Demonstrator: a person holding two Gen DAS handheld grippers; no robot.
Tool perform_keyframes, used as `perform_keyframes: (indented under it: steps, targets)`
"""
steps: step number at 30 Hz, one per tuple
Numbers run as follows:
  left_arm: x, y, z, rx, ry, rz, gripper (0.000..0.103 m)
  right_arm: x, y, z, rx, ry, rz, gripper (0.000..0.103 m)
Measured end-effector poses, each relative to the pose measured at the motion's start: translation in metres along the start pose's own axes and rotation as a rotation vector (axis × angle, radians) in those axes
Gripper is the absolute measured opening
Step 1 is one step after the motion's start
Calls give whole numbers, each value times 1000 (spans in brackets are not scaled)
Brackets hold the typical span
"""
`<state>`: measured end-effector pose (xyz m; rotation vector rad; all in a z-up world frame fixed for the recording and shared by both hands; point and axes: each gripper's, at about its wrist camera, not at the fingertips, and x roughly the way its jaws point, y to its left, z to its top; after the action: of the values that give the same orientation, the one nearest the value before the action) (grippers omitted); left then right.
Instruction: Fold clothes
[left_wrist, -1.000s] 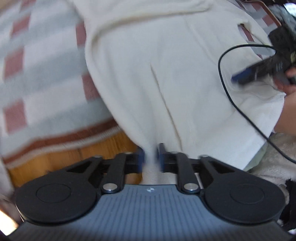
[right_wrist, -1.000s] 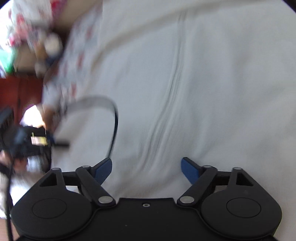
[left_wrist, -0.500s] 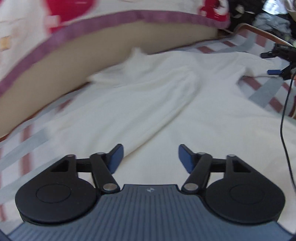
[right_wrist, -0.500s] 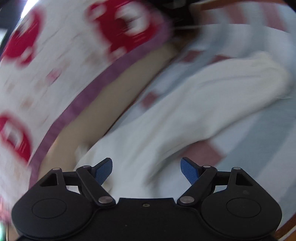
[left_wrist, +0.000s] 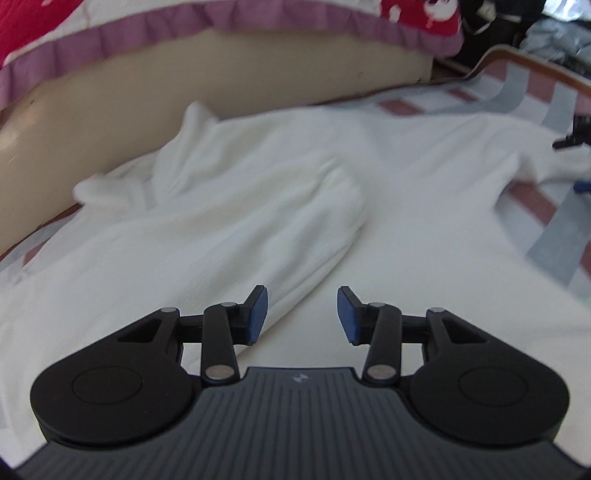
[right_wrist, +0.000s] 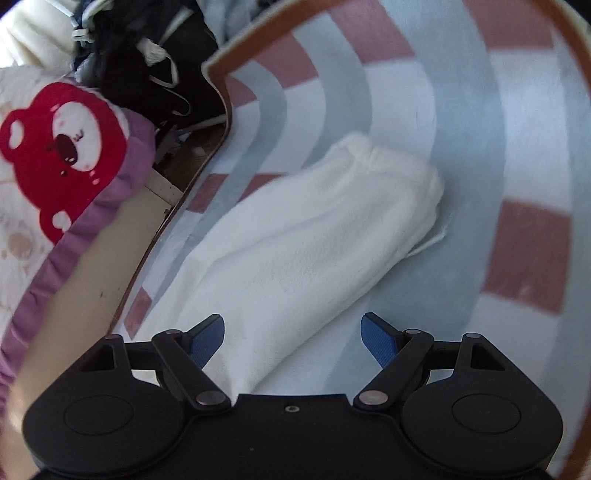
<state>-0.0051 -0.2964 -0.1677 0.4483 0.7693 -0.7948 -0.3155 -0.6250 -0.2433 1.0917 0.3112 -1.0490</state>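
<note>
I am working over a cream-white fleece long-sleeved garment spread flat on a rug checked in pale blue, white and dusty pink. A quilt with a purple frilled edge and red bear pictures hangs just beyond it.

The relation that matters most is at my right: a sleeve of the garment starts under my right hand-held gripper and runs straight ahead, drifting rightwards, its cuff at the far end. That sleeve's base lies between the blue pads, which stand wide apart and grip nothing.

My left hand-held gripper hovers over the body of the garment, with the other sleeve already folded across it, lying ahead and slightly left. Its jaws have just been closing somewhat yet hold no cloth; they are parted and empty.

I judge the right hand the nearer one for folding in the outstretched sleeve.

Compared with a second ago, my left jaws no longer pinch the hem, and both views have swung from the plain body cloth up to the sleeves.
</note>
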Motion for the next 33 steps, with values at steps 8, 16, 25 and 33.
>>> perform_keyframes:
  steps: [8, 16, 25, 33]
  targets:
    - [-20, 99, -31, -333, 9, 33, 45, 21, 38, -19, -126, -78, 76, 10]
    - [-32, 163, -45, -570, -28, 40, 45, -78, 200, -75, -629, -213, 461, 9]
    - [-52, 197, -51, -612, -88, 74, 49, -123, 309, -244, -1047, 61, 848, 9]
    - [-48, 199, -65, -575, -75, 68, 49, -80, 266, -321, -1352, 349, 551, 56]
